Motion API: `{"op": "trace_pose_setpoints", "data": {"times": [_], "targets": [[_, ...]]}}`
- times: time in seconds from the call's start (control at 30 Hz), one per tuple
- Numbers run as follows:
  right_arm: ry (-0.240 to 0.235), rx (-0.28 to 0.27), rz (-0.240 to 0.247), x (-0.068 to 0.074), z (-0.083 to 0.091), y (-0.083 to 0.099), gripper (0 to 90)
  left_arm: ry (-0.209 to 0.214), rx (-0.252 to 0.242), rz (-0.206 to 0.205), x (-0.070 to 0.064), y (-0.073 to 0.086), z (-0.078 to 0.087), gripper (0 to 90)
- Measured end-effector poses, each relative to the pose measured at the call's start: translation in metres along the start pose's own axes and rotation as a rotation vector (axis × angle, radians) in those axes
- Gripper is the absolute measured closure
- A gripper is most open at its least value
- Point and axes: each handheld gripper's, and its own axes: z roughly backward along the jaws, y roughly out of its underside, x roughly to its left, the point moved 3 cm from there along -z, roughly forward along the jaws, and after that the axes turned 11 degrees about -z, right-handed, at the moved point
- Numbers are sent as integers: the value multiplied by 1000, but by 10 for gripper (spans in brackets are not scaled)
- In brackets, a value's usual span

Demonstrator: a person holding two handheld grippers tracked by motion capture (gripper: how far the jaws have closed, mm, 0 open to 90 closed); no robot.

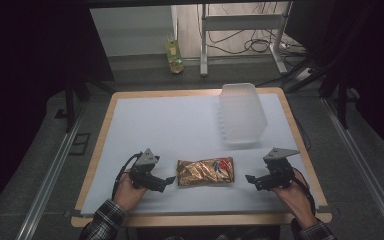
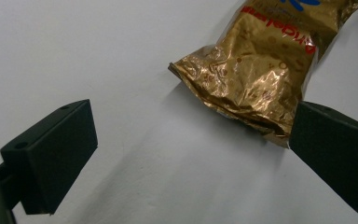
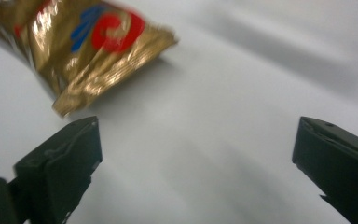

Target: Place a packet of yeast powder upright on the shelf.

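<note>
Jaws gape; gold bag (image 2: 256, 70) top cut off.

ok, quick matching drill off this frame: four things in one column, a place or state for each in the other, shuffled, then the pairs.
Column A
1. gold snack bag
2. clear plastic bin
3. left claw
4. right claw

Column B
a. far right part of the mat, tipped on its side
b. open, just off the bag's left end
c. lying flat between the two claws
d. open, a little way off the bag's right end

Pairs: 1-c, 2-a, 3-b, 4-d
</note>
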Motion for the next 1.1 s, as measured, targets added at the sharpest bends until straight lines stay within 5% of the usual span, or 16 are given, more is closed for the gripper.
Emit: {"op": "trace_pose_setpoints", "data": {"times": [0.07, 0.3, 0.7, 0.9, 1.1], "targets": [[35, -23, 43, 0, 0, -2, 9, 4, 3, -6, 0, 1, -1, 15], [39, 53, 73, -1, -9, 6, 8, 17, -12, -11, 1, -1, 1, 20], [43, 72, 68, -2, -11, 7, 9, 15, 0, -22, 1, -2, 1, 78], [58, 79, 73, -3, -11, 8, 12, -1, 0, -44, -3, -5, 2, 208], [61, 81, 83, -3, -12, 8, 14, 74, -13, 16, -5, -11, 4, 337]]}}
